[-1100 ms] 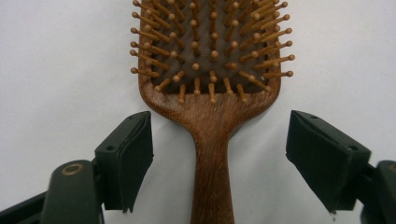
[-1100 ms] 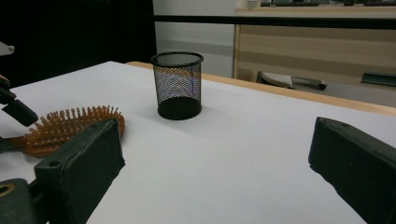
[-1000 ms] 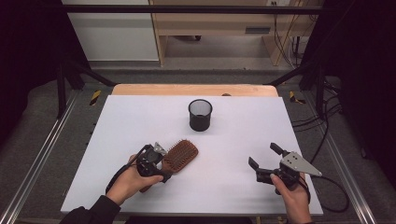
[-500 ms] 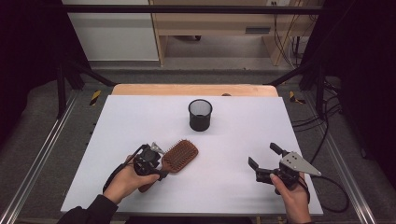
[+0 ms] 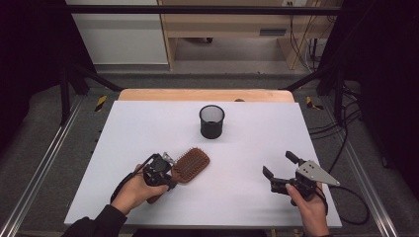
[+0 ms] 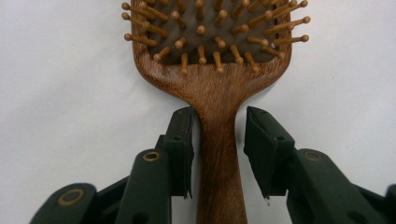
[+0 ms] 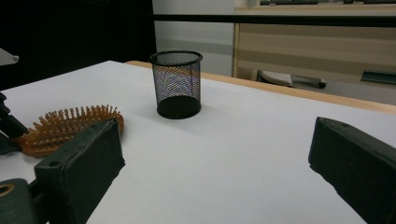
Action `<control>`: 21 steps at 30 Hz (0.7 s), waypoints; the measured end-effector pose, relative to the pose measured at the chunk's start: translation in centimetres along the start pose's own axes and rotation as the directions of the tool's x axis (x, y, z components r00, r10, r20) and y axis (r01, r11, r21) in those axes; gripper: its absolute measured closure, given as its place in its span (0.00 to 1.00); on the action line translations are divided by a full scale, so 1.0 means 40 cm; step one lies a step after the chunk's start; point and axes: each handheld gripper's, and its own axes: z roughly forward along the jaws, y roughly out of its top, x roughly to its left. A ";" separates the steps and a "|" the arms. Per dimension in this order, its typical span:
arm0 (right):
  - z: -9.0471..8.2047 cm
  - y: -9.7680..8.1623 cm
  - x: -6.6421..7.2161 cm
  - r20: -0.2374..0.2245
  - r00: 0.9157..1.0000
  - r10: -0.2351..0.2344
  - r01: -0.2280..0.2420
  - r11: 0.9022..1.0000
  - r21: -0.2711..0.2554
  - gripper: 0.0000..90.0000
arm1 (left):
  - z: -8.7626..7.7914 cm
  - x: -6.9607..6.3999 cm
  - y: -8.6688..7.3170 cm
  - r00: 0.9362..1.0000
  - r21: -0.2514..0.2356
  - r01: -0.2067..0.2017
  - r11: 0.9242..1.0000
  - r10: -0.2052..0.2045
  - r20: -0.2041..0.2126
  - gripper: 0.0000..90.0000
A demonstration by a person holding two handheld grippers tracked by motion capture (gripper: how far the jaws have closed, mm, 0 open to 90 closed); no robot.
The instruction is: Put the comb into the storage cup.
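Two jaws closing round hairbrush point(image 6: 219, 154) handle, left gripper point(image 6: 218, 140)

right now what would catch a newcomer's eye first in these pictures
The wooden hairbrush, lying bristles up near the white table's front left, its handle between the left gripper's jaws, which have just been closing; one pad seems to touch, the other stands just off it. Next, the black mesh cup upright at mid-table, and the right gripper open at front right.

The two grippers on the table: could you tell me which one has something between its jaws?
The left gripper: the wooden hairbrush handle runs between its jaws, which have just been closing on it. The right gripper stands open over bare table, apart from the brush.
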 end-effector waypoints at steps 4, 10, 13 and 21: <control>0.000 0.000 0.000 0.000 1.000 0.001 -0.001 1.000 0.001 0.03 | 0.001 0.002 0.000 1.000 0.003 0.001 1.000 -0.001 -0.003 0.73; 0.001 0.000 0.000 0.000 1.000 -0.001 0.001 1.000 0.001 0.03 | 0.004 -0.007 0.003 0.999 0.023 -0.027 0.999 0.028 -0.035 0.76; 0.001 -0.001 0.000 -0.001 1.000 -0.001 0.001 1.000 0.001 0.03 | 0.006 -0.014 0.007 0.998 0.031 -0.034 0.999 0.036 -0.050 0.76; 0.002 -0.001 0.001 -0.001 1.000 -0.002 0.002 1.000 0.002 0.03 | 0.006 -0.011 0.015 0.998 0.057 -0.047 0.997 0.049 -0.045 0.79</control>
